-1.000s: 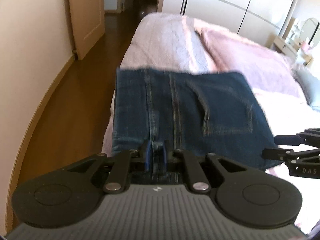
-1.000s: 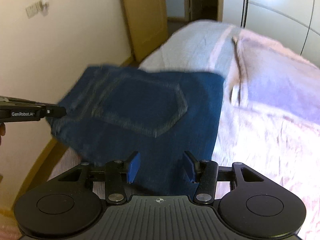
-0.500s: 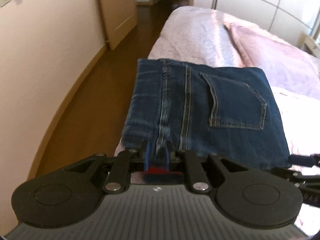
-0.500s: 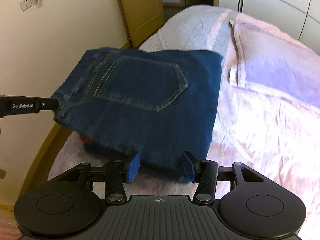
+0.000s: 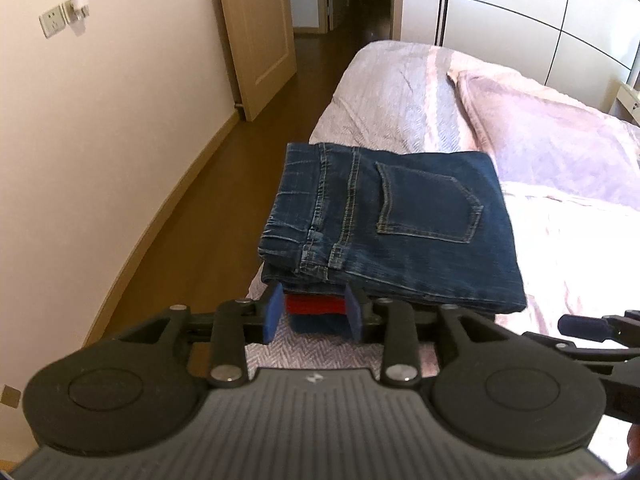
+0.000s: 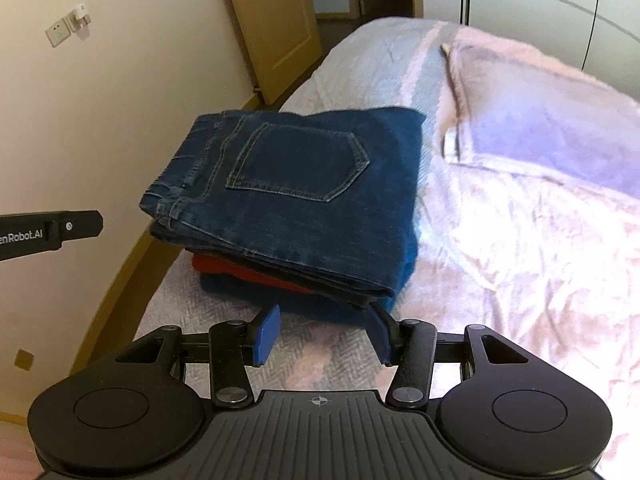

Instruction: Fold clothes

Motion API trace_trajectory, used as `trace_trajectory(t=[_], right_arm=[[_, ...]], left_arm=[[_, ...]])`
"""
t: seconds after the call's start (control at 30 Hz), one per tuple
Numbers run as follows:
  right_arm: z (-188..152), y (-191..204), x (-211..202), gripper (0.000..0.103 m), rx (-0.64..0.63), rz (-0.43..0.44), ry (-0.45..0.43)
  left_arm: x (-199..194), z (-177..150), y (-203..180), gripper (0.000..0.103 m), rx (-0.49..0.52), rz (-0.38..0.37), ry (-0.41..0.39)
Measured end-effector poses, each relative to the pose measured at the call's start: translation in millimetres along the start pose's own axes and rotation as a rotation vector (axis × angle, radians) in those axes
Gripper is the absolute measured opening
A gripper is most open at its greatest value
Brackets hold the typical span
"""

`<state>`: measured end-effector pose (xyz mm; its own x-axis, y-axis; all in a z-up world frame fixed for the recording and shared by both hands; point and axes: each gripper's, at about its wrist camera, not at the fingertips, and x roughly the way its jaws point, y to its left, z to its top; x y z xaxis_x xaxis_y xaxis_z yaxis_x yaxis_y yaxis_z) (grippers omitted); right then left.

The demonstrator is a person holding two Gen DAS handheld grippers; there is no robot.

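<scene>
Jeans [image 6: 304,196] folded atop red garment [image 6: 240,272], "enRobot.AI" on left claw [image 5: 312,314], just opened, both claws empty, right claw [image 6: 322,334] wide.

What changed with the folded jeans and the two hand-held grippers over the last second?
The left hand-held gripper let go of the jeans: its jaws have just been opening, and it has pulled back with nothing pressed between them. The jeans now rest on the red garment and the blue garment on the bed. The right hand-held gripper drew back too, open and empty as before.
</scene>
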<state>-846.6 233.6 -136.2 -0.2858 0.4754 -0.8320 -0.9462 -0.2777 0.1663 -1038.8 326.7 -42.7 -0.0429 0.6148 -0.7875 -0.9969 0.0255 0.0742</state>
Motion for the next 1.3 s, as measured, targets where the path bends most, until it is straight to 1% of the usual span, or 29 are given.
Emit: trace_trajectory(t=[0.2, 0.3, 0.43, 0.5, 0.6, 0.7, 0.97, 1.3], right_arm=[[-6.9, 4.2, -27.0, 0.051, -0.023, -0.04, -0.041], [-11.4, 6.2, -34.5, 0.051, -0.041, -0.077, -0.043], [-17.2, 4.8, -40.6, 0.051, -0.032, -0.119, -0.031], [-20.0, 3.3, -45.8, 0.051, -0.032, -0.113, -0.034], [-23.7, -2.7, -55.8, 0.051, -0.004, -0.064, -0.059], [-23.3, -9.0, -65.3, 0.051, 0.032, -0.021, -0.067], [-20.2, -5.8, -74.3, 0.051, 0.004, -0.029, -0.05], [-27.5, 4.1, -63.5, 0.051, -0.009, -0.034, -0.024]], left_arm=[[-26.2, -13.0, -10.8, 0.045, -0.01, 0.009, -0.026], [-33.1, -21.6, -15.2, 0.048, -0.021, 0.003, -0.029], [-36.4, -32.0, -22.8, 0.05, -0.024, 0.008, -0.027], [-39.7, -36.8, -26.2, 0.051, -0.021, 0.006, -0.024], [-45.1, -40.9, -29.6, 0.052, -0.022, 0.006, -0.023], [-49.7, -43.9, -33.5, 0.057, -0.031, 0.004, -0.024], [-55.5, -50.0, -38.3, 0.058, -0.047, 0.014, -0.009], [-49.3, -60.8, -34.2, 0.058, -0.05, 0.021, 0.011]])
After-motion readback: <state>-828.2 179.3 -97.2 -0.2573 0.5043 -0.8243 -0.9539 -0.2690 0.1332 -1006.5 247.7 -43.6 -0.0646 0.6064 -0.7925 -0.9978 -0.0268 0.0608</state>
